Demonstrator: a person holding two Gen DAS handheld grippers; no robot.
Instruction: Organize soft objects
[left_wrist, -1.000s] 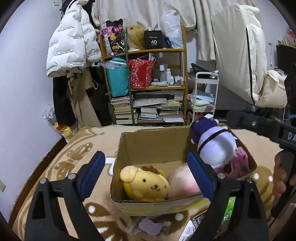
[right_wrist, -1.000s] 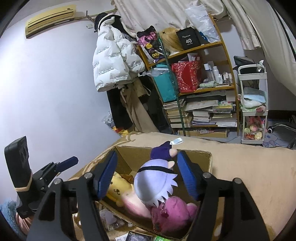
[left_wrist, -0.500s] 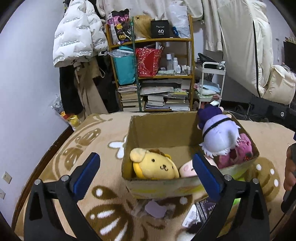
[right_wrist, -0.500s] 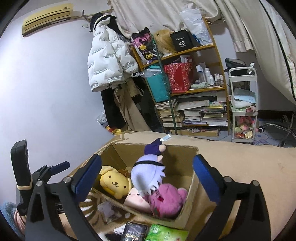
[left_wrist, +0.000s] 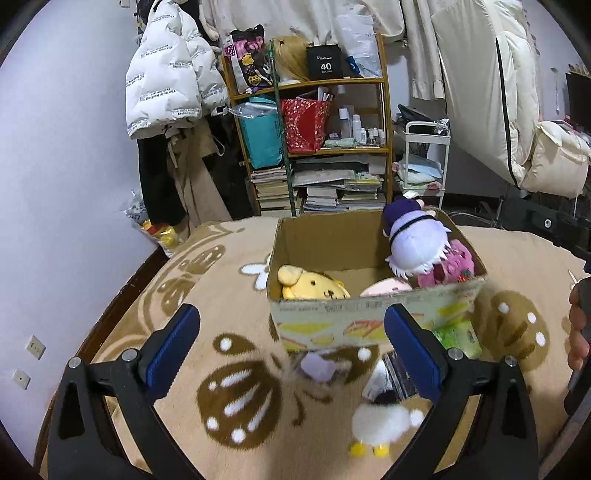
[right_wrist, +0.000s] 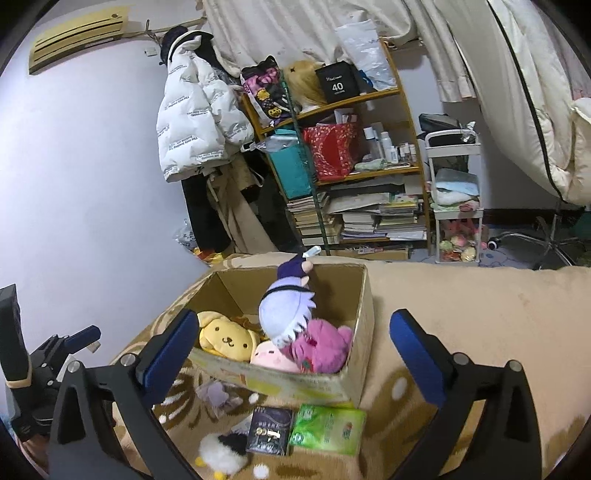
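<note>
Over the last second both grippers have pulled back and up from the cardboard box (right_wrist: 364, 317), so the purple-haired doll (right_wrist: 286, 314) that sat between the right gripper's fingers is now left inside, leaning on the pink plush (right_wrist: 321, 347) at the box's right end. That suggests this toy is delivered and the next soft thing is due. The yellow dog plush (left_wrist: 312, 288) lies at the left end of the box, with a pale pink one (left_wrist: 384, 288) beside it. Still outside, on the patterned blanket (left_wrist: 221, 295) in front of the box, are a white fluffy duck toy (left_wrist: 382, 424) and a small lilac piece (left_wrist: 317, 365), next to a green packet (right_wrist: 327, 428) and a dark packet (right_wrist: 269, 430). The left gripper (left_wrist: 291, 349) hovers low over the blanket, aimed at the box front, its fingers spread wide and holding nothing. The right gripper (right_wrist: 293, 354) hangs higher, looking down into the box, likewise wide apart and empty.
</note>
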